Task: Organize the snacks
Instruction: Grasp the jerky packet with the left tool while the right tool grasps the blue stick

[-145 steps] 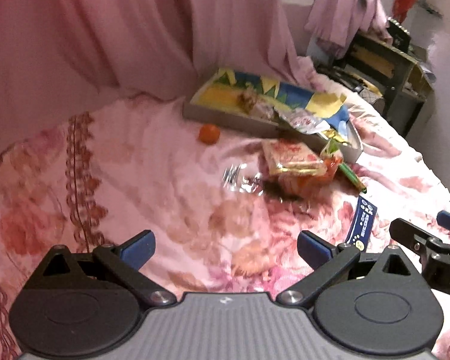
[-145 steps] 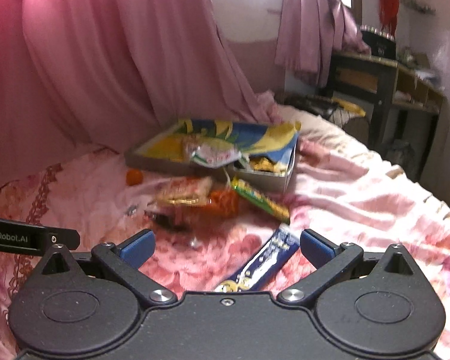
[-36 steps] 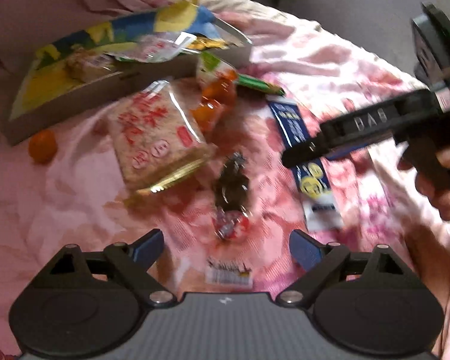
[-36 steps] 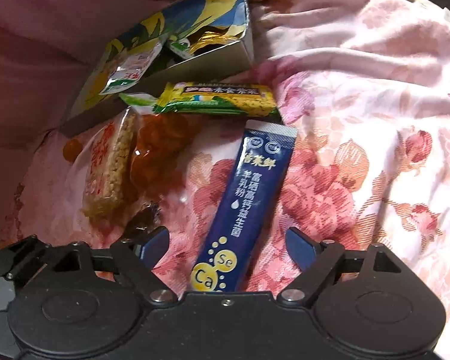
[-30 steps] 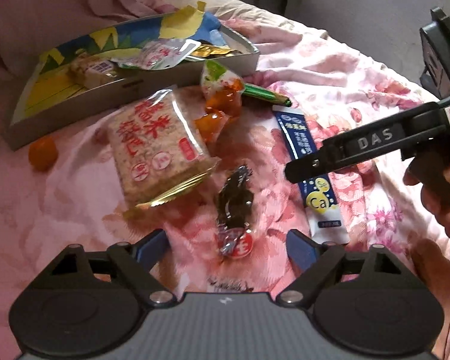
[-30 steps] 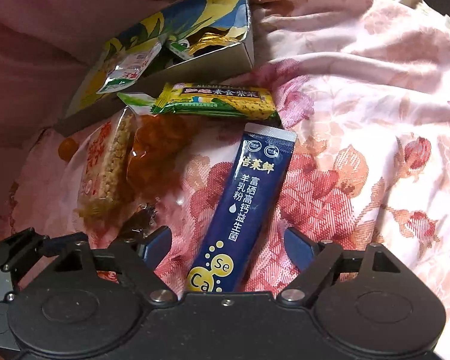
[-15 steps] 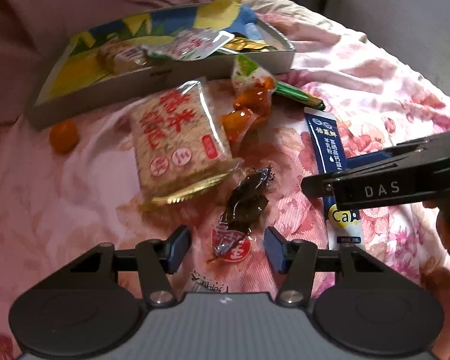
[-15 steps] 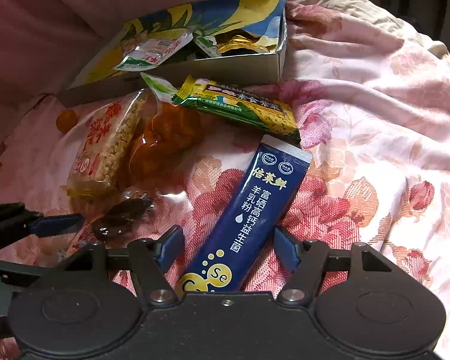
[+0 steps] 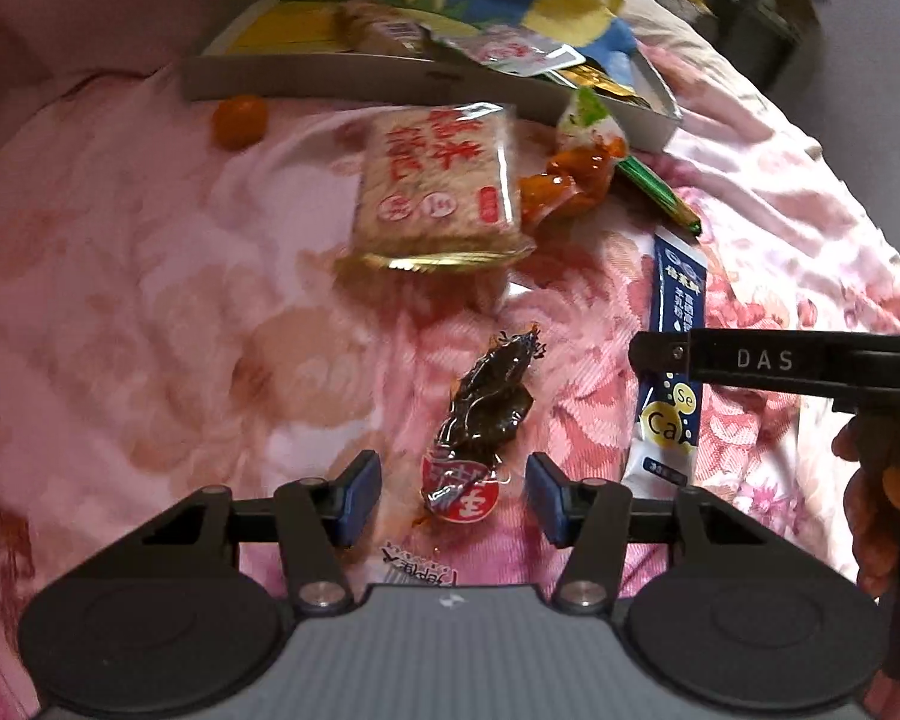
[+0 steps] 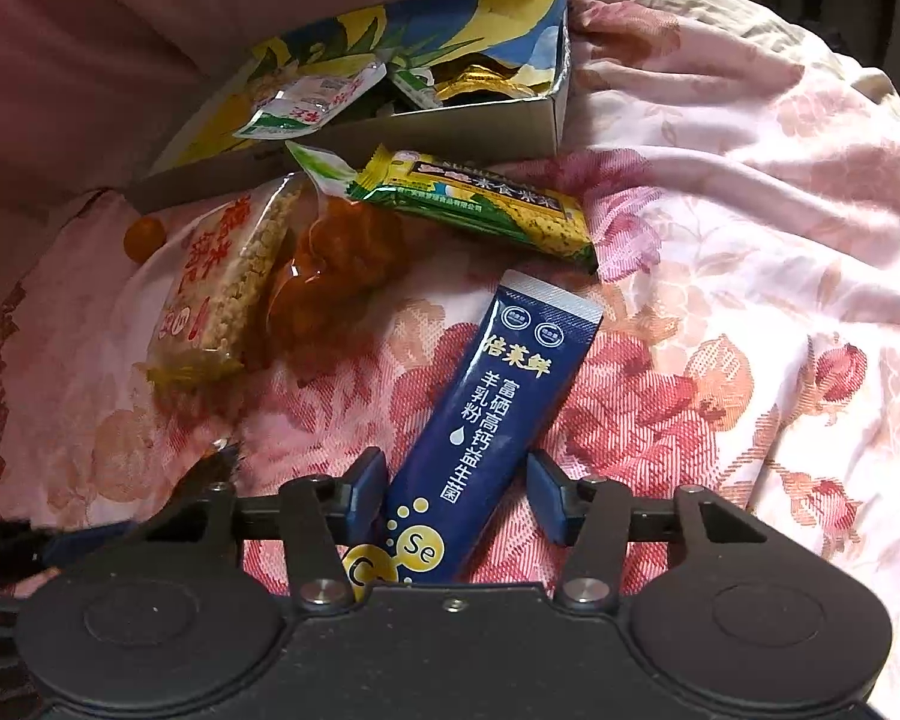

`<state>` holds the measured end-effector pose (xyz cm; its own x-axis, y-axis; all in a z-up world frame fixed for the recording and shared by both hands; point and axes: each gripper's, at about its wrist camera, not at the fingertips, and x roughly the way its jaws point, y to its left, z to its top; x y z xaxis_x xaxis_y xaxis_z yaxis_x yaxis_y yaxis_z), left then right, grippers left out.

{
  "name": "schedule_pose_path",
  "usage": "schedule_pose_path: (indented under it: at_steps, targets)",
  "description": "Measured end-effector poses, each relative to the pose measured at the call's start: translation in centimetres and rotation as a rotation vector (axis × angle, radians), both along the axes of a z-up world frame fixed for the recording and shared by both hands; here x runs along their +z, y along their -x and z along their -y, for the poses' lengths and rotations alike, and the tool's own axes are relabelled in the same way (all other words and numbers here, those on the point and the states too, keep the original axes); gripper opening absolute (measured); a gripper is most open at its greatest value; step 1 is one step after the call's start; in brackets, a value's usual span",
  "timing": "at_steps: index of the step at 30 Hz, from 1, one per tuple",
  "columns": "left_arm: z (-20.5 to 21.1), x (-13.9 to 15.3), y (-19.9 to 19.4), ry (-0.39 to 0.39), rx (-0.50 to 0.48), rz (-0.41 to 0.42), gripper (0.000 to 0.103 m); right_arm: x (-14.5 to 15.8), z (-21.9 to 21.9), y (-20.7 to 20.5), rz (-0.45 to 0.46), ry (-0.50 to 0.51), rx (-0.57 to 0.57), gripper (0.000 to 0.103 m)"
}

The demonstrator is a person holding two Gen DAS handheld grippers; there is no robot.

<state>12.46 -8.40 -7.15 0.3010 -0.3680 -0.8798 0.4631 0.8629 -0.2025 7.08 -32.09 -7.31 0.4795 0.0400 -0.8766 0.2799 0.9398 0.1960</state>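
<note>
Light: dim, warm pink cast, both views.
Glare: glints on the rice cracker wrapper [image 9: 438,180].
Blur: slight softness.
Edges: fisheye bending, dark corners.

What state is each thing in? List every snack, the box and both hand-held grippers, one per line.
left hand-held gripper: open, straddling the dark snack.
right hand-held gripper: open, straddling the blue sachet.
dark snack: sealed, flat on the bedspread.
blue sachet: sealed, lying flat.
rice cracker pack: sealed, outside the box.
corn bar: sealed, outside the box.
box: open, holding packets.
</note>
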Motion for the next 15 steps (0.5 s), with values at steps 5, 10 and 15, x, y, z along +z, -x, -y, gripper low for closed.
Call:
schedule_pose_path:
  at_steps: [5,10,15]
  targets:
    - [0.9,-0.2,1.1,-0.08,-0.035,0.081,0.061,0.0,-0.7,0.2,-0.016,0.011,0.012,0.064]
    - [2.3,-0.3,2.0,-0.168,-0.105,0.177,0.069,-0.1,-1.2,0.2,-0.043,0.039,0.04,0.067]
    - [2.5,-0.3,1.8,-0.173,-0.111,0.2,0.07,-0.5,-1.7,0.1,-0.044,0.018,0.05,0.079]
